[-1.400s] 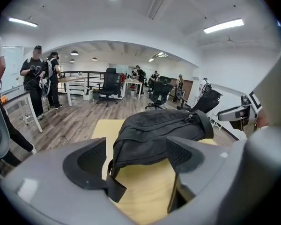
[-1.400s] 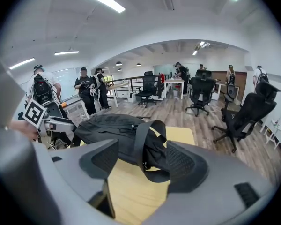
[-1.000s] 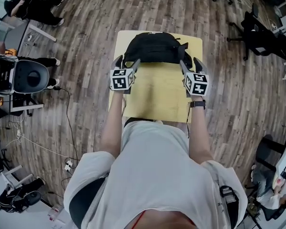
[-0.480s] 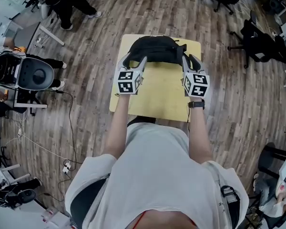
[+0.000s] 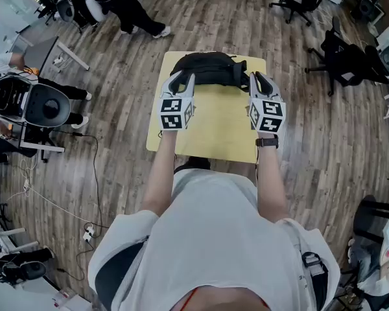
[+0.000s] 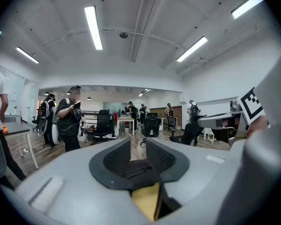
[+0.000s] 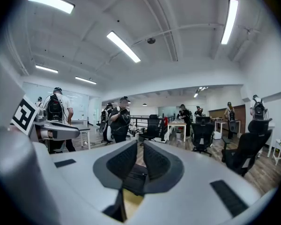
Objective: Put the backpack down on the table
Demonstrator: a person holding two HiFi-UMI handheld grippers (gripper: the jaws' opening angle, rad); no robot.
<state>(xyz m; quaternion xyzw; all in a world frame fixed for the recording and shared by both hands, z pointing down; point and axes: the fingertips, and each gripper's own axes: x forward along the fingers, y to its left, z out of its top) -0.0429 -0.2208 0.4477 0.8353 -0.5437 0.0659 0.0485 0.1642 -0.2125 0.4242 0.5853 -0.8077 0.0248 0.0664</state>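
Left gripper (image 6: 138,146) has just been closing (empty) above the backpack (image 6: 139,170).

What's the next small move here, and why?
Probably draw both grippers back toward the body. The backpack already lies on the table, and the left gripper and right gripper hover by its two ends, their jaws having just been closing with nothing between them.

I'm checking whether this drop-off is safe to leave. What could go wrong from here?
The backpack lies right at the far edge of the table, with bare tabletop on the near side, so a nudge might tip it off. A person is moving about not far beyond that edge and may brush it.
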